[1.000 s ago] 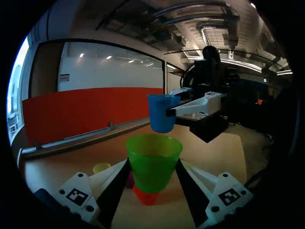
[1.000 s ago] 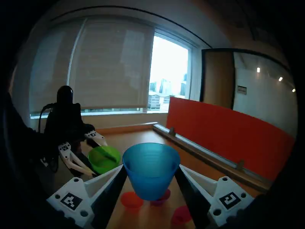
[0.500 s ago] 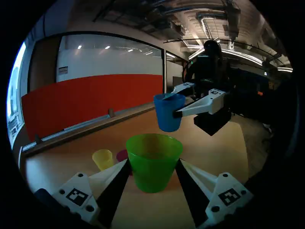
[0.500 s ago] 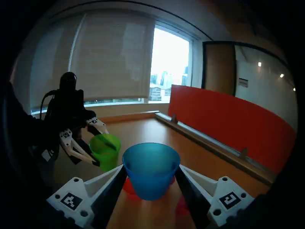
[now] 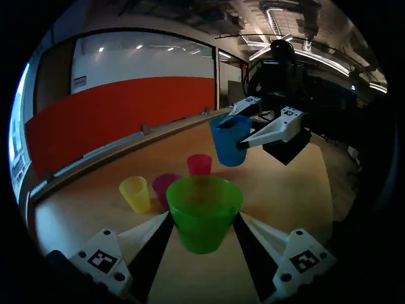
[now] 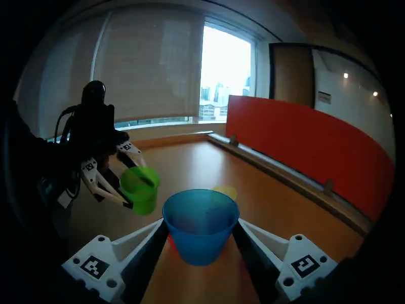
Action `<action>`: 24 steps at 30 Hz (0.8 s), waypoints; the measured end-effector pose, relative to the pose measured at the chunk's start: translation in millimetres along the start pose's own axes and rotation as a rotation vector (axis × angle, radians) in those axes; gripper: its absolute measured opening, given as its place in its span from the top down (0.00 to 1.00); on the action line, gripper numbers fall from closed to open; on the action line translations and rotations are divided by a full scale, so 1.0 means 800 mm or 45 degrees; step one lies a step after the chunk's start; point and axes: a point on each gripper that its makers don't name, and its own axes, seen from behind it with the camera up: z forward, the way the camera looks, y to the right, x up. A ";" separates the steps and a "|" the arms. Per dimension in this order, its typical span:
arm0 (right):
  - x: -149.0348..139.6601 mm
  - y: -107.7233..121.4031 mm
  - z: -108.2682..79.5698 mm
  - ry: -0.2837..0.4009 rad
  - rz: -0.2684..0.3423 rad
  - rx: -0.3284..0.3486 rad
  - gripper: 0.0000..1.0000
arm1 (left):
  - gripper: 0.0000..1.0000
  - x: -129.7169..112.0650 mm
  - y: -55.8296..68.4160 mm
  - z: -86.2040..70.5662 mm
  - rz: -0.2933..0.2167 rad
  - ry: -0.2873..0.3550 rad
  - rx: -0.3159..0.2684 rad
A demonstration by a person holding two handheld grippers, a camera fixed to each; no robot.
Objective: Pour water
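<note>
My left gripper is shut on a translucent green cup, held upright close to the camera above the wooden table. The right gripper shows farther off in the left gripper view, shut on a blue cup that hangs above the table. In the right gripper view the blue cup sits upright between my right gripper's fingers. The left gripper with the green cup hangs at the left there. Whether either cup holds water I cannot tell.
A yellow cup, a purple cup and a pink cup stand on the table beyond the green cup. A red partition with a rail runs along the table's far edge. A window lights the room.
Both cameras have tipped downward, so more tabletop shows. The yellow, purple and pink cups came into the left gripper view. The blue cup shifted slightly right and lower there.
</note>
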 end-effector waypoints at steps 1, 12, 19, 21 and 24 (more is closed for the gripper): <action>-0.004 -0.002 0.001 -0.009 -0.001 0.007 0.11 | 0.19 -0.003 0.001 0.001 0.002 -0.011 -0.003; -0.043 -0.016 0.015 -0.082 -0.029 0.051 0.11 | 0.19 -0.034 0.007 0.009 0.033 -0.108 -0.021; -0.063 -0.012 0.020 -0.124 -0.016 0.050 0.11 | 0.19 -0.050 0.007 0.011 0.019 -0.144 -0.030; -0.068 -0.010 0.021 -0.136 -0.012 0.049 0.11 | 0.19 -0.056 0.006 0.012 0.018 -0.163 -0.030; -0.075 -0.009 0.022 -0.151 -0.010 0.048 0.11 | 0.19 -0.065 0.006 0.014 0.016 -0.189 -0.032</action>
